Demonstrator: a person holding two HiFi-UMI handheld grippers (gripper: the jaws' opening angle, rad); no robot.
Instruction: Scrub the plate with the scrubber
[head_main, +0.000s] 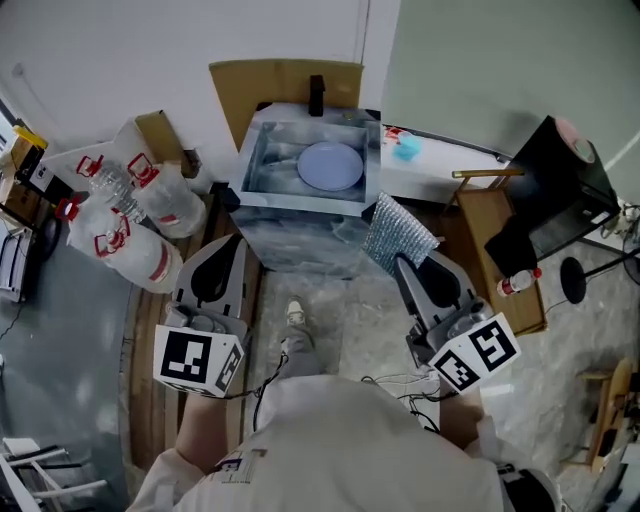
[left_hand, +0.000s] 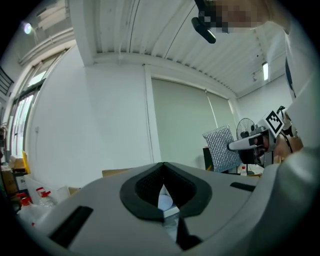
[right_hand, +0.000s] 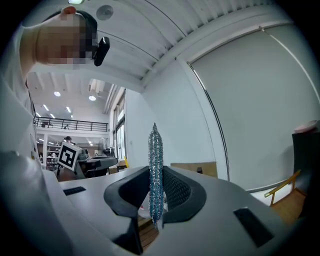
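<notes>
A pale blue plate (head_main: 330, 165) lies in the steel sink (head_main: 262, 150) ahead of me. My right gripper (head_main: 402, 262) is shut on a flat silvery mesh scrubber (head_main: 398, 233), which stands edge-on between its jaws (right_hand: 155, 175) and hangs in the air right of the sink, short of the plate. My left gripper (head_main: 218, 262) is shut with nothing in it, near the sink's front left corner. Through the slit of its jaws a sliver of the plate (left_hand: 164, 199) shows. From the left gripper view, the scrubber (left_hand: 220, 147) and right gripper (left_hand: 248, 143) appear at the right.
A black tap (head_main: 316, 96) rises behind the sink, with a cardboard sheet (head_main: 285, 80) against the wall. Several clear water jugs with red handles (head_main: 130, 215) lie on the floor at left. A white counter (head_main: 420, 172), a wooden stand (head_main: 497, 245) and black equipment (head_main: 560, 195) are at right.
</notes>
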